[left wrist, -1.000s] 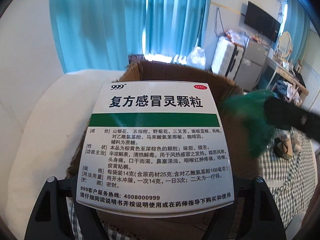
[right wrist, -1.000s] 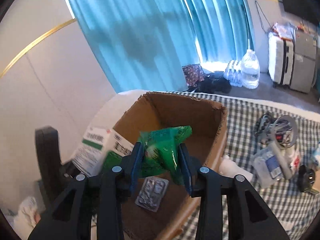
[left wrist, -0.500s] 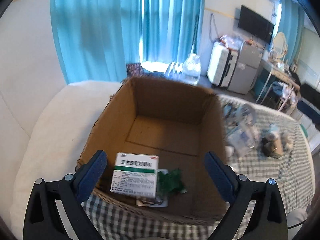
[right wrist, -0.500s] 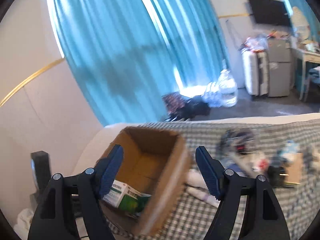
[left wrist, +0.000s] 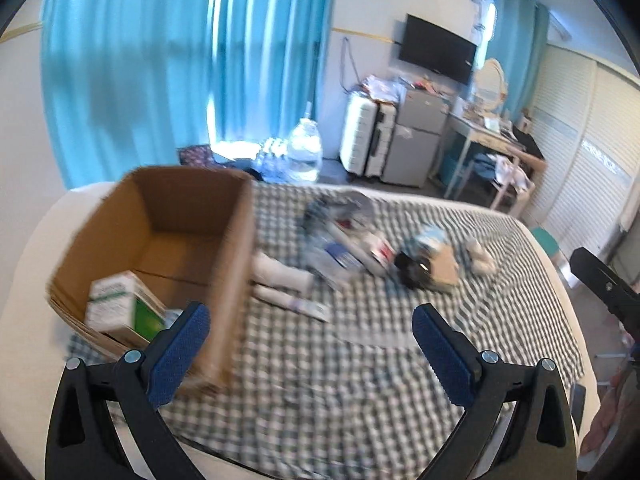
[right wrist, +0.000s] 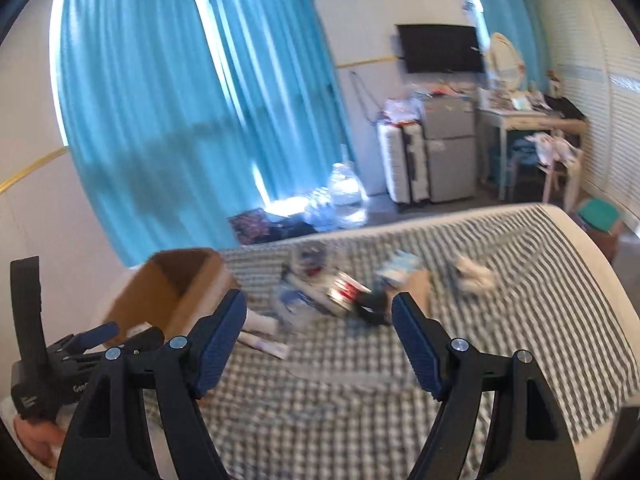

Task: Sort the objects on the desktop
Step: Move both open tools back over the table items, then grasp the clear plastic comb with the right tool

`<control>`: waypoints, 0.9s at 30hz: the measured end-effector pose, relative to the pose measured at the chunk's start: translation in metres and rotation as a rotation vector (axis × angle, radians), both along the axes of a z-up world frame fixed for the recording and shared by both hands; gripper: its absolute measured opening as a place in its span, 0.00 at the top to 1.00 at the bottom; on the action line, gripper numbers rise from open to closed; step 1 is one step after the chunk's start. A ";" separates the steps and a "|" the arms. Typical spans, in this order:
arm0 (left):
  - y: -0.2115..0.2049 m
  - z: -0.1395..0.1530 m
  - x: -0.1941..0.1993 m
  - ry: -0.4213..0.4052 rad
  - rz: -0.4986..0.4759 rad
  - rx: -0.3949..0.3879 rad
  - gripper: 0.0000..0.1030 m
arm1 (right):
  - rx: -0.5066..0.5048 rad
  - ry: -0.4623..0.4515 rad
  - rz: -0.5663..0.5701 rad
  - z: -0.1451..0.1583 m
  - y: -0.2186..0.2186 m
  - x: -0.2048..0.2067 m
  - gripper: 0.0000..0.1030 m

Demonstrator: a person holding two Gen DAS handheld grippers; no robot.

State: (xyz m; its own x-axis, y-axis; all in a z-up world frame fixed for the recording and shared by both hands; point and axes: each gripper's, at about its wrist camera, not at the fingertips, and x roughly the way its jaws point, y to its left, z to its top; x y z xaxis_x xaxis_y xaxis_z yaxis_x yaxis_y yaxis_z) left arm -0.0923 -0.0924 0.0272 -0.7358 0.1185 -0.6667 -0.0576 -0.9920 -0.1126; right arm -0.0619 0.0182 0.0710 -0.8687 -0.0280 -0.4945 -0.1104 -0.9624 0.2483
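Observation:
An open cardboard box (left wrist: 160, 216) stands at the left end of the checked cloth (left wrist: 320, 380). A white and green medicine box (left wrist: 116, 304) lies inside it. Right of the box lies a blurred pile of small items (left wrist: 348, 240), with a white tube (left wrist: 280, 272), a black object (left wrist: 412, 272) and a brown card (left wrist: 444, 268). My left gripper (left wrist: 312, 320) hangs open and empty over the cloth, just right of the box's near corner. My right gripper (right wrist: 318, 304) is open and empty too, facing the pile (right wrist: 340, 288), with the cardboard box (right wrist: 176, 288) to its left.
The cloth covers a white padded surface (left wrist: 24, 280) with rounded edges. Beyond it are blue curtains (left wrist: 160, 60), a water bottle (left wrist: 306, 156), a white suitcase (left wrist: 362, 136), a small fridge (left wrist: 416, 140) and a cluttered desk (left wrist: 492, 132). A hand (right wrist: 36, 436) holds the left tool.
The left gripper let go of the medicine box and the right let go of the green packet, both into the cardboard box. Both opened and swung right toward the pile.

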 end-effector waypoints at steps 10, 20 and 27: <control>0.049 -0.062 -0.014 -0.114 0.007 -0.047 0.00 | -0.036 -0.061 -0.051 -0.054 0.036 0.004 0.27; 0.045 -0.120 -0.051 -0.193 0.021 -0.078 0.00 | 0.046 -0.189 0.086 -0.126 0.023 -0.051 0.27; 0.039 -0.157 -0.067 -0.229 0.037 -0.160 0.00 | 0.277 -0.320 0.335 -0.186 -0.003 -0.108 0.27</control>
